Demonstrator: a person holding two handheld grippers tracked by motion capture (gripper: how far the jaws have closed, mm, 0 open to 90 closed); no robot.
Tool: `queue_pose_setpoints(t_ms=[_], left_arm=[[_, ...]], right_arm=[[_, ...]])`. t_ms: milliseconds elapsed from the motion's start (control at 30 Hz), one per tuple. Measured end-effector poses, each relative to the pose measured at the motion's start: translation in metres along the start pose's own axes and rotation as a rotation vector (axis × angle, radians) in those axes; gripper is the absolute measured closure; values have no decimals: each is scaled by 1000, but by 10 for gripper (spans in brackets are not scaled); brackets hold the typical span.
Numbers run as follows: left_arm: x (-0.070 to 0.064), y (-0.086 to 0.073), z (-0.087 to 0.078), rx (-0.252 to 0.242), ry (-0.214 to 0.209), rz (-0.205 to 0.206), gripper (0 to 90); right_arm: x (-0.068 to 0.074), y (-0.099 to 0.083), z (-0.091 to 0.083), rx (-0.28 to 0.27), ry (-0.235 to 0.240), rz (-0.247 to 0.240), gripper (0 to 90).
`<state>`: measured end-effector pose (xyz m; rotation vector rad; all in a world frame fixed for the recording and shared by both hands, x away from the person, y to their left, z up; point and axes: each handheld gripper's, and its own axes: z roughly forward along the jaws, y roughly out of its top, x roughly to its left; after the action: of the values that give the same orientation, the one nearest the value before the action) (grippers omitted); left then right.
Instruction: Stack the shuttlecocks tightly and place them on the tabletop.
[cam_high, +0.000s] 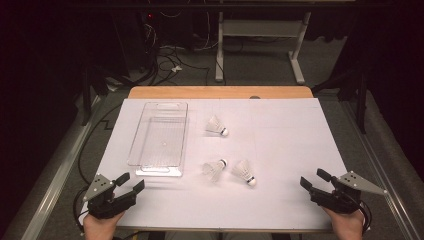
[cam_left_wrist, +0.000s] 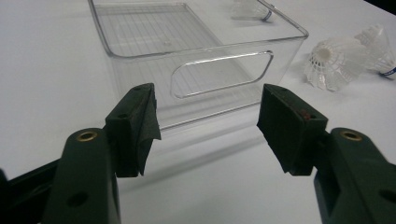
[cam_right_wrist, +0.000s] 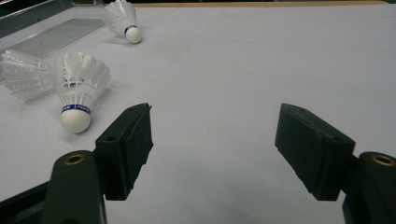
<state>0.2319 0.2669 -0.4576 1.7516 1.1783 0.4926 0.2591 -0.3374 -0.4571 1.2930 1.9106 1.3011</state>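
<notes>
My left tool (cam_high: 128, 183) sits at the desk's (cam_high: 280, 150) seven o'clock corner, jaws apart and holding nothing, aimed at the clear bin (cam_high: 159, 139) just ahead. My right tool (cam_high: 316, 181) mirrors it at five o'clock, jaws spread wide, also holding nothing. Both hands rest low at the near edge. Nothing is picked yet, I judge. The nearest shuttlecock (cam_high: 245, 172) lies at the right tool's ten o'clock, beside a second shuttlecock (cam_high: 214, 169); a third shuttlecock (cam_high: 217, 125) lies farther off. Next move: reach forward-left and close on the cork.
</notes>
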Motion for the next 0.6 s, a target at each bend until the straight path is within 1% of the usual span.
queue_pose_setpoints(t_ms=[433, 600], left_arm=[[-13, 3, 7, 20, -34, 30, 396], [-18, 5, 11, 27, -51, 49, 410]], right_arm=[[0, 0, 0, 2, 2, -2, 276], [0, 0, 0, 3, 3, -1, 275]])
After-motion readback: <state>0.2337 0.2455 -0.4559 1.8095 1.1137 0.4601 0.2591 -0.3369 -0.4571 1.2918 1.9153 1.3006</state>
